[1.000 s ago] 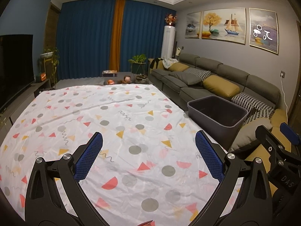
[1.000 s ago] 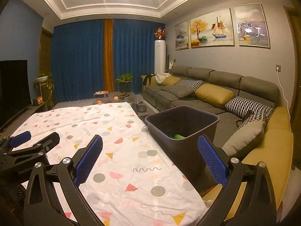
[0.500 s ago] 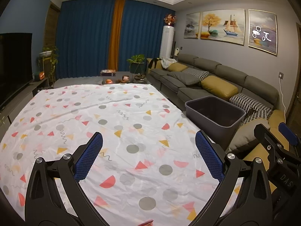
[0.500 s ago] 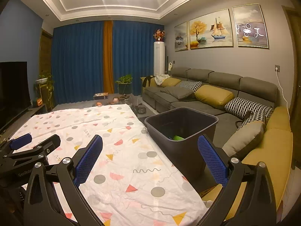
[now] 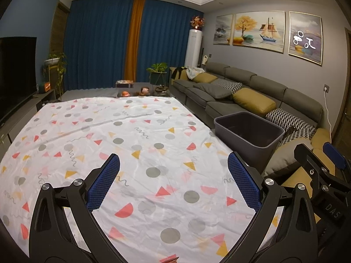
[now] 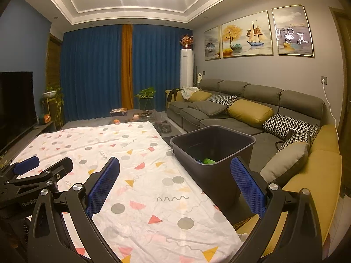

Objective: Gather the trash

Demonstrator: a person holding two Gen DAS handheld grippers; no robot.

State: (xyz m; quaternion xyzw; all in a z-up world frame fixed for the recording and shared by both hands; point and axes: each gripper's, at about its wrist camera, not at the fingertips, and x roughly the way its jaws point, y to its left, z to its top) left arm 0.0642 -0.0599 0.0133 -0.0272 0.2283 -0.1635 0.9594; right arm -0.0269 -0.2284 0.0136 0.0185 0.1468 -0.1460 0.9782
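A dark grey bin [image 6: 211, 144] stands at the right edge of the table; it also shows in the left wrist view as the bin [image 5: 248, 131]. A green piece of trash [image 6: 208, 161] lies inside it. My left gripper [image 5: 173, 184] hangs open over the patterned tablecloth [image 5: 109, 135], nothing between its blue pads. My right gripper [image 6: 175, 186] is open too, above the cloth's right side [image 6: 142, 175], with the bin just beyond its right finger. A small red scrap [image 5: 169, 259] peeks in at the bottom edge of the left wrist view.
A grey sofa [image 6: 241, 114] with yellow and patterned cushions runs along the right wall. A TV [image 5: 17, 74] stands at the left. A low table [image 5: 140, 89] with small objects and a plant [image 5: 158, 72] sit beyond the cloth, before blue curtains.
Both grippers stay open and have tilted slightly upward, so the room sits a little lower in both views. Nothing was picked up or let go.
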